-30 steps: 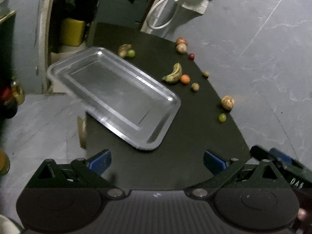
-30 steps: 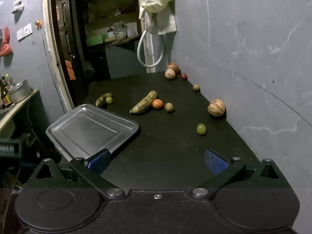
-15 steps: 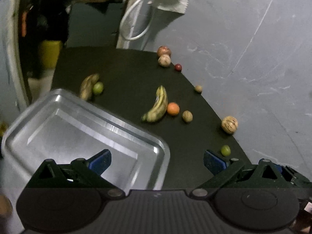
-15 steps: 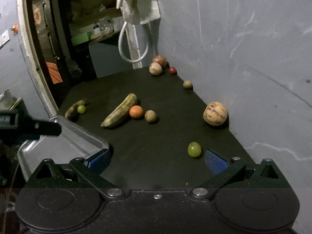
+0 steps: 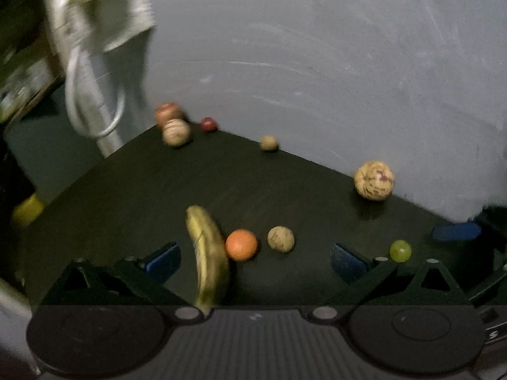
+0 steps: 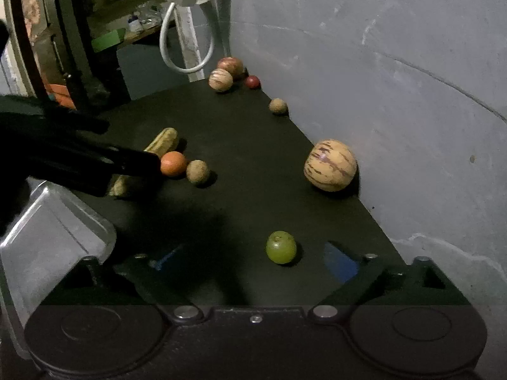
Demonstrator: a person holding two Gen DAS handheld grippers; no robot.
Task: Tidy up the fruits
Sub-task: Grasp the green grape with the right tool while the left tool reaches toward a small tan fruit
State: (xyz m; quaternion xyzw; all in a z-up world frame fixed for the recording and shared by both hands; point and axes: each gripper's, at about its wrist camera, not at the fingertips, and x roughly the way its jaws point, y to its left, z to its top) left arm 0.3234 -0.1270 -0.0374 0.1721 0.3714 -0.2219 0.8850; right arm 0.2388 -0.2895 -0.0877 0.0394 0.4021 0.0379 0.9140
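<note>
Fruits lie on a black table. In the left wrist view my left gripper is open, with a banana, an orange and a small brown fruit between its fingers. A green grape lies just right of it. In the right wrist view my right gripper is open, and the green grape sits between its fingers. A striped melon rests by the wall. The metal tray is at the lower left.
More fruits sit at the far end: a striped one, a reddish one, a small red one and a brown one. The grey wall borders the table's right side. A white hose hangs behind.
My left gripper has swung right from over the tray toward the banana and orange. My right gripper has moved forward, so the green grape now lies between its fingers.
</note>
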